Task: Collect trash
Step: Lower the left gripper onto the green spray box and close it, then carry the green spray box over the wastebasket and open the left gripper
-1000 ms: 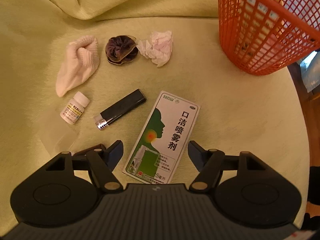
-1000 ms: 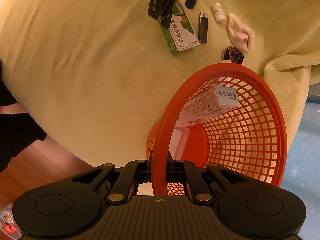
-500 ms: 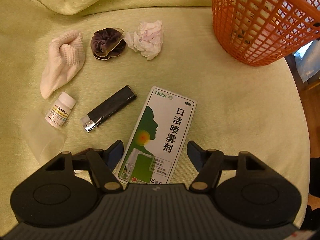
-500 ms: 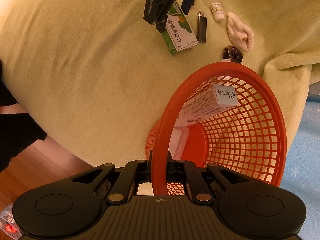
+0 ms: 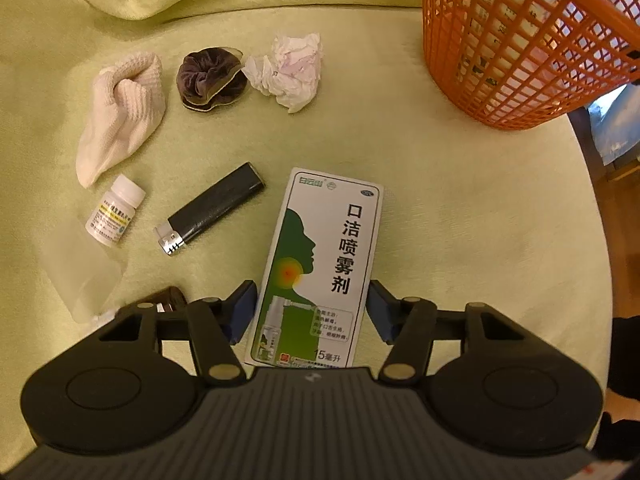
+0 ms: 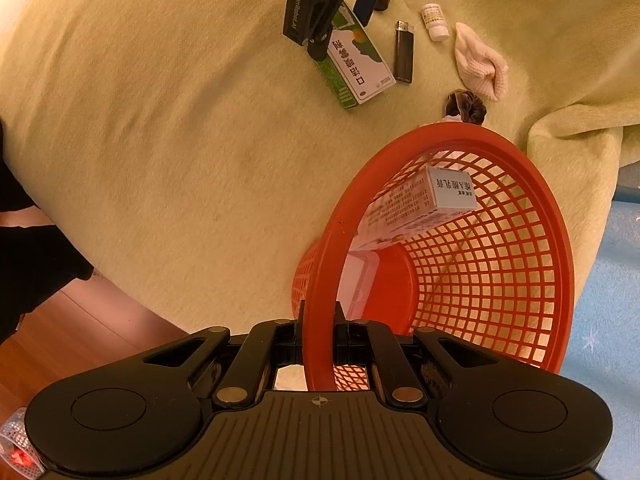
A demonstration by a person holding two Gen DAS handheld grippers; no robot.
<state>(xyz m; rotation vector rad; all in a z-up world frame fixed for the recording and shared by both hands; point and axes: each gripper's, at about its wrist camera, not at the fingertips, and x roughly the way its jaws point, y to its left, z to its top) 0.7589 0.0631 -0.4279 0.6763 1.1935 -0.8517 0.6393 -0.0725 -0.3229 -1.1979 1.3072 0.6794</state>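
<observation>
A green and white spray box (image 5: 328,256) lies flat on the yellow-green blanket (image 5: 460,220). My left gripper (image 5: 312,304) is open and straddles the box's near end, one finger on each side. The right wrist view shows the same box (image 6: 356,64) under the left gripper (image 6: 340,32). An orange mesh basket (image 5: 520,60) stands at the far right. My right gripper (image 6: 319,320) is shut on the basket's rim (image 6: 320,272). Inside the basket lie a white carton (image 6: 424,204) and a clear container (image 6: 360,280).
Left of the box lie a black lighter (image 5: 212,212), a small pill bottle (image 5: 114,210) and a clear wrapper (image 5: 80,272). Farther back are a pale sock (image 5: 120,112), a dark scrunchie (image 5: 210,80) and a crumpled tissue (image 5: 288,66). The blanket edge drops to wood floor (image 6: 100,340).
My left gripper has moved forward over the spray box, whose near end now lies between the open fingers. The right gripper and the basket have stayed put.
</observation>
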